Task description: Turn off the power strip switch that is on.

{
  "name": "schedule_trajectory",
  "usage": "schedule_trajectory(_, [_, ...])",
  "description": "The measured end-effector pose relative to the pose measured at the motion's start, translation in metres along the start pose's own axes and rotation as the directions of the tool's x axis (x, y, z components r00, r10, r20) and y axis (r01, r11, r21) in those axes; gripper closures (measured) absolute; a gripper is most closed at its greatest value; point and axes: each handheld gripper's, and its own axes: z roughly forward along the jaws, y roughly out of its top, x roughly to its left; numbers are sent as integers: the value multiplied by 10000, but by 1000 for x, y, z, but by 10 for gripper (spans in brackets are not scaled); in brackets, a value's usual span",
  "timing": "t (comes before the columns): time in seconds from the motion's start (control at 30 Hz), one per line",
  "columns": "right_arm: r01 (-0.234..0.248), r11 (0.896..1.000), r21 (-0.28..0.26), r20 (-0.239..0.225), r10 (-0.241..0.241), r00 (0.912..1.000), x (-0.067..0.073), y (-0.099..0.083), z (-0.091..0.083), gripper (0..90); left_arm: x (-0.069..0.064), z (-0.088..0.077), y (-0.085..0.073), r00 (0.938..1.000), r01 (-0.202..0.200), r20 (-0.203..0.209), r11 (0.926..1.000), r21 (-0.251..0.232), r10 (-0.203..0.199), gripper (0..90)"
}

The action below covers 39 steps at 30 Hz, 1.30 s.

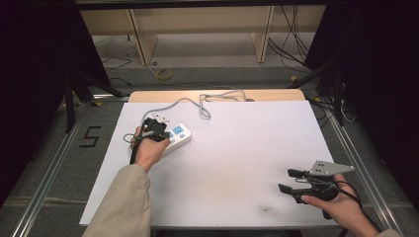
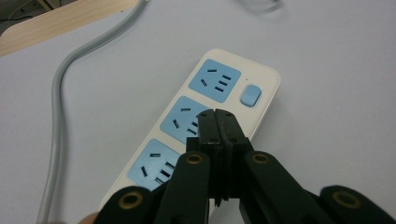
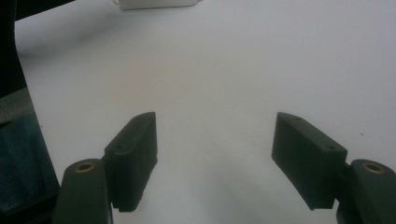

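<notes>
The white worktop carries a power strip near its far left, its grey cable trailing back toward the far edge. The left hand-held gripper hangs just above the strip's middle socket, jaws pressed together and holding nothing. The right hand-held gripper rests well apart at the near right, jaws wide and empty over bare surface. A small white plug lies just behind the strip. By my reading, work has barely begun: nothing is plugged in, and the blue switch is untouched.
</notes>
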Motion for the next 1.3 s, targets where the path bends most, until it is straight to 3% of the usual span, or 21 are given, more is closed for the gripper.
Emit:
schedule_trajectory(0.73, [-89, 9999, -83, 69, 89, 9999, -1, 0, -1, 313, -6, 16, 11, 9997, -143, 189, 9997, 190, 140, 900])
schedule_trajectory(1.3, [-75, 9999, -77, 99, 76, 9999, 0, -1, -1, 313, -5, 28, 10, 9990, -328, 343, 9960, 830, 300, 900])
